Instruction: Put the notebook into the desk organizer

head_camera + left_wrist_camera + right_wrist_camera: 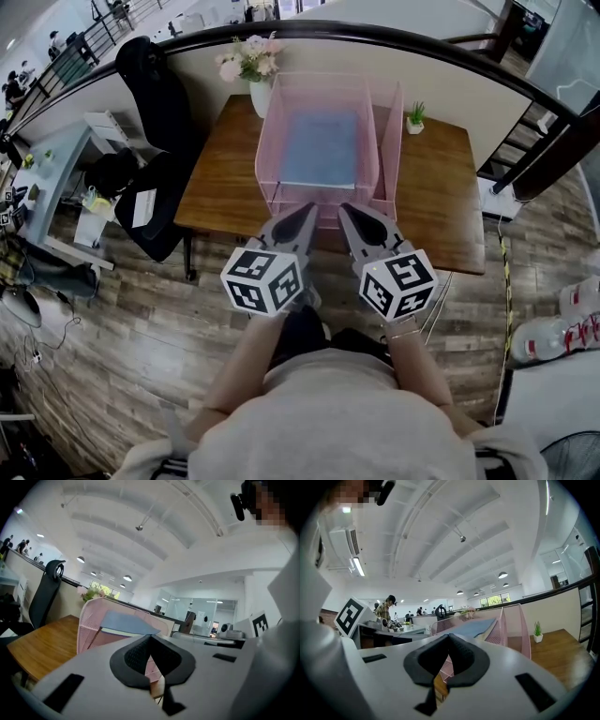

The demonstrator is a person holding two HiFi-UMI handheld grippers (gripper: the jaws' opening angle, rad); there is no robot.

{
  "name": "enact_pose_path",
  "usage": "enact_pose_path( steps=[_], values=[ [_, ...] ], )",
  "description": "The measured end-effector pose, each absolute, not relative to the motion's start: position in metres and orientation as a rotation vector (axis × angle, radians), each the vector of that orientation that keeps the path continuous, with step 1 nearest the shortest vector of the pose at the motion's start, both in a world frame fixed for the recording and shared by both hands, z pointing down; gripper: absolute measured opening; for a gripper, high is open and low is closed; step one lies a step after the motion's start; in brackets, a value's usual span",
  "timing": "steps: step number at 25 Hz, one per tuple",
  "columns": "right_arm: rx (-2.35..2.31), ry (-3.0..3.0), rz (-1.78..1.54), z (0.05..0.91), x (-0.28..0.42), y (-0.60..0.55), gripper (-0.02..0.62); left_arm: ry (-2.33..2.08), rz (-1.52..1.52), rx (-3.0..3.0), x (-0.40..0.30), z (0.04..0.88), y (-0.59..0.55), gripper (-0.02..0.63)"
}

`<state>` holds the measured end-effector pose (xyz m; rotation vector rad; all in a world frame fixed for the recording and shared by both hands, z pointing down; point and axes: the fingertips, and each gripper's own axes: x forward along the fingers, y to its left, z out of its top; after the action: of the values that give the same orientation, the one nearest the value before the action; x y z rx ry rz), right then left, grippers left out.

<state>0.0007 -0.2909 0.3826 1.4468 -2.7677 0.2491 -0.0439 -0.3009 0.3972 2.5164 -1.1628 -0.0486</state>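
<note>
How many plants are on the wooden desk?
2: a flower vase at the back left, beside the pink organizer, and a small potted plant at the back right. The organizer could hide more.

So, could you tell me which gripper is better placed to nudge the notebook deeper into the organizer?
Left, probably: the left gripper faces the notebook squarely; the right gripper sits toward the organizer side slot. Both are shut and empty.

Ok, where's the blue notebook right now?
In the head view the notebook lies flat in the pink desk organizer on the table, between the flower vase and the potted plant.
</note>
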Motion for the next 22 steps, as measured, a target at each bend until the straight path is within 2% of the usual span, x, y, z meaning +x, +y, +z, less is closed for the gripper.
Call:
enact_pose_path(
  steps=[8,22],
  values=[
    [1.397,-2.749,0.255,0.394,-0.001,-0.288,0.005,-1.265,0.149,2.668,-0.04,0.402,-0.293,0.009],
    [1.353,-2.719,0.287,0.408,-0.003,-0.285,0.006,-1.127,0.097,2.674,-0.032,0.41,-0.287,0.009]
  ],
)
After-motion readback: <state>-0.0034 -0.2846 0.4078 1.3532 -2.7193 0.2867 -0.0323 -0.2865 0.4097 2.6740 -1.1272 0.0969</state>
